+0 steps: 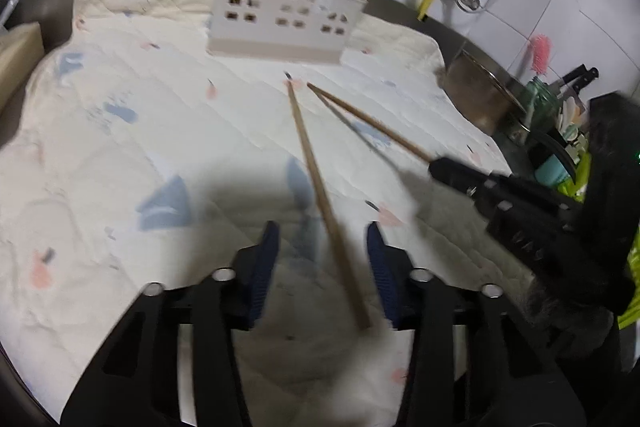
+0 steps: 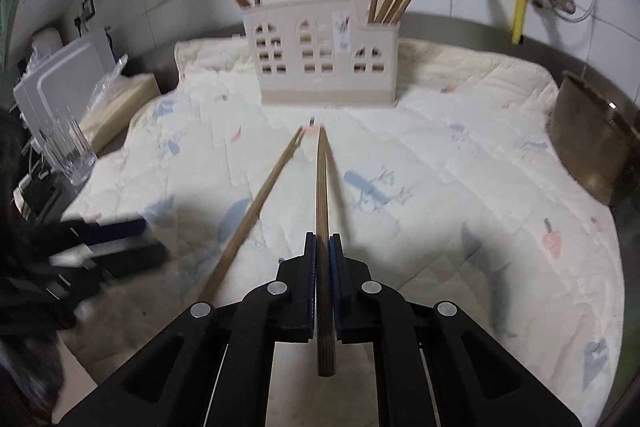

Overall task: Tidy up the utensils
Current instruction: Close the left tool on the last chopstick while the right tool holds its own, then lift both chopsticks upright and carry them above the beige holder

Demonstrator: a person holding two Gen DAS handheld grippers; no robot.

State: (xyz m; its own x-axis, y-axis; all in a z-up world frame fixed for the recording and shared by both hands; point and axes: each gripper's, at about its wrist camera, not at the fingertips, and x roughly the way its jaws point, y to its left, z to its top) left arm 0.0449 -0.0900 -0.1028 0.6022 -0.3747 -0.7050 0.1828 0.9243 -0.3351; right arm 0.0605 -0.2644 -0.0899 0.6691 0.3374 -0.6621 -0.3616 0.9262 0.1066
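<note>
A beige utensil holder (image 2: 326,47) shaped like a house stands on the quilted cloth (image 2: 440,167); it also shows in the left wrist view (image 1: 284,13). Several wooden chopsticks stand in its left and right compartments. My right gripper (image 2: 323,247) is shut on a chopstick (image 2: 322,187) that points at the holder; the same chopstick (image 1: 372,125) and gripper (image 1: 436,163) show in the left wrist view. My left gripper (image 1: 323,239) is open, and a second chopstick (image 1: 320,183) lies on the cloth between its fingers; it also shows in the right wrist view (image 2: 256,211).
A metal pot (image 1: 476,99) sits at the cloth's right edge, with a dish rack and knives behind it. A clear glass (image 2: 70,151) and white boxes stand at the left. Hoses and taps hang on the tiled wall.
</note>
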